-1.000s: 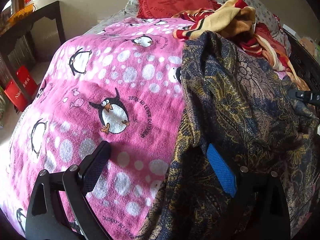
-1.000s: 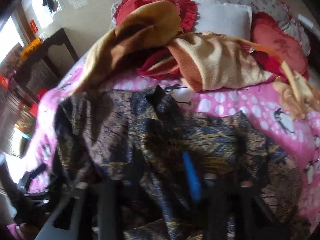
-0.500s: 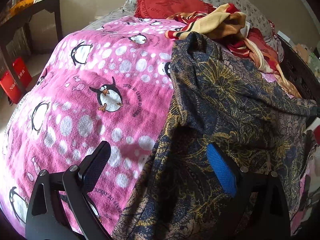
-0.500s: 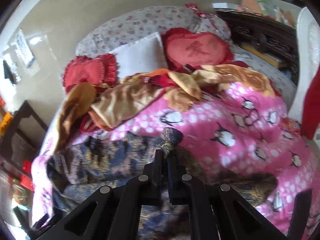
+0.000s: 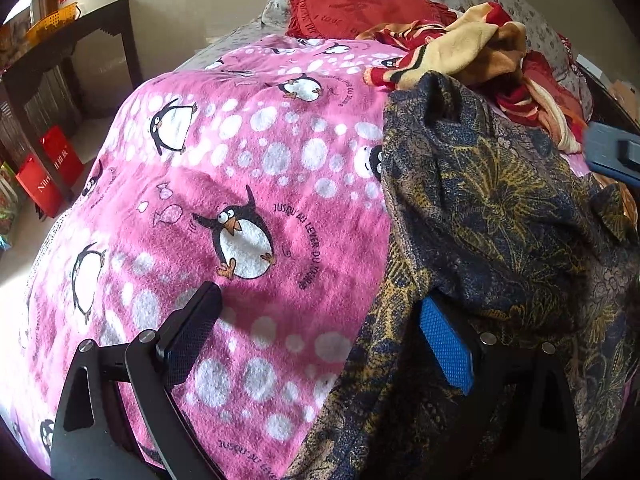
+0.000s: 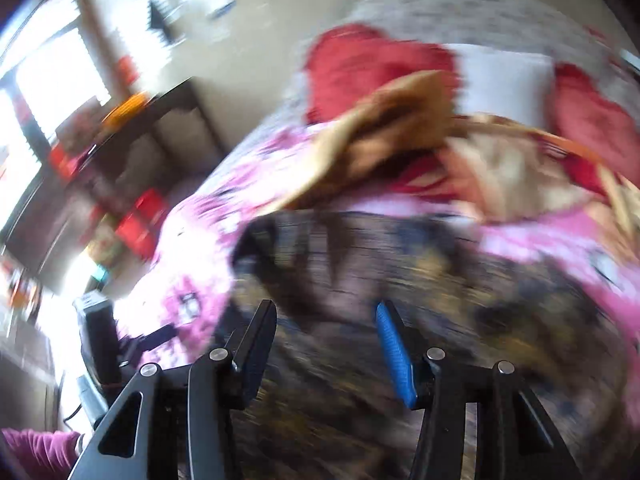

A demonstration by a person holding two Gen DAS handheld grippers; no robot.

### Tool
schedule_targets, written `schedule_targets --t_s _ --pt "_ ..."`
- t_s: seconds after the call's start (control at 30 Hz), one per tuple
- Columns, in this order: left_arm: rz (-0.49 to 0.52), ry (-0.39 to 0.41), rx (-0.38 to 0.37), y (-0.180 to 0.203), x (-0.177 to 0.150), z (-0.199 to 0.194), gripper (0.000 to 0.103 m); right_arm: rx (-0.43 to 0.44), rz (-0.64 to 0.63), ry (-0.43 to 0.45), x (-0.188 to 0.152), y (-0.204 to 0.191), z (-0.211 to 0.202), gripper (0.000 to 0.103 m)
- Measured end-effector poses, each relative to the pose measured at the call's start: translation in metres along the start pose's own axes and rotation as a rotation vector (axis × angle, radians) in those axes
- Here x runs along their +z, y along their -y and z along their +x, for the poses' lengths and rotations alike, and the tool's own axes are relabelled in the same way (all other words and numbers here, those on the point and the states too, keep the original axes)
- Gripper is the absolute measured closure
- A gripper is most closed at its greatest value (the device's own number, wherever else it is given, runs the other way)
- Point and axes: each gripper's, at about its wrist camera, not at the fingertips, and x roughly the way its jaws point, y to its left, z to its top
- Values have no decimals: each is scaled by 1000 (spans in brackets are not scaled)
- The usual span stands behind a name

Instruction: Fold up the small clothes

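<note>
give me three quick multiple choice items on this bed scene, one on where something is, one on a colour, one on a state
1. Where does the dark patterned garment lie on the penguin blanket in the left wrist view?
A. on its right part
B. on its left part
C. rolled up on the side table

2. What colour is the blanket's ground?
A. green
B. pink
C. grey

3. How does the left claw stand?
A. shut with nothing in it
C. shut on the red cushion
B. open, with the garment's edge draped between its fingers

Answers:
1 A, the garment covers the blanket's right part.
2 B, pink shows between the white dots and penguins.
3 B, a wide gap parts the fingers.
</note>
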Motion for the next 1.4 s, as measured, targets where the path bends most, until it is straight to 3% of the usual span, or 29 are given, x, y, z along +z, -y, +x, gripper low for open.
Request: schedule_targets --t_s 0.17,0.23,0.3,0.43,0.5,0.6,0.63,0.7,0.77,0.8,0.83,0.9,1.0,1.07,1.17,1.3,1.4 --pt "9 18 -28 -6 -1 -1 6 25 -213 -153 24 -63 85 56" --pt "-10 33 -63 -14 0 -3 6 31 -252 -221 27 -69 109 88" --pt "-37 62 -98 -26 0 -8 6 26 -246 -203 37 -70 113 99" --pt "-121 108 -146 -54 5 -16 6 221 -98 -112 71 -65 102 99" --pt "-142 96 -160 -64 8 -14 6 275 -68 -98 80 -69 112 99" --pt "-135 89 -149 -68 10 -15 6 272 -25 -163 82 -85 156 99" --pt "-133 95 -132 -70 11 -18 6 232 -19 -180 76 -85 168 99" --pt "-137 95 -126 -75 12 -22 6 207 -7 -187 65 -79 173 98" --pt "-168 102 -130 -84 14 -26 6 236 45 -157 58 -69 152 88" --pt "-185 109 -138 -86 16 -28 6 233 58 -136 52 -63 133 74" --pt "-199 116 -150 -87 19 -30 6 217 58 -109 47 -57 112 63" --pt "-207 127 -159 -85 27 -33 6 156 47 -44 29 -41 72 56" --pt "-160 125 -143 -67 33 -33 6 39 50 -13 -7 -12 28 56" --pt "-107 93 -133 -50 34 -26 6 -86 61 38 -31 9 -2 56" --pt "-37 61 -124 -24 30 -13 6 -256 163 142 -58 49 -47 56" --pt "55 -17 -67 1 21 12 6 -391 315 128 -69 109 -64 56" --pt "110 -9 -13 9 16 16 6 -366 401 131 -64 138 -56 56"
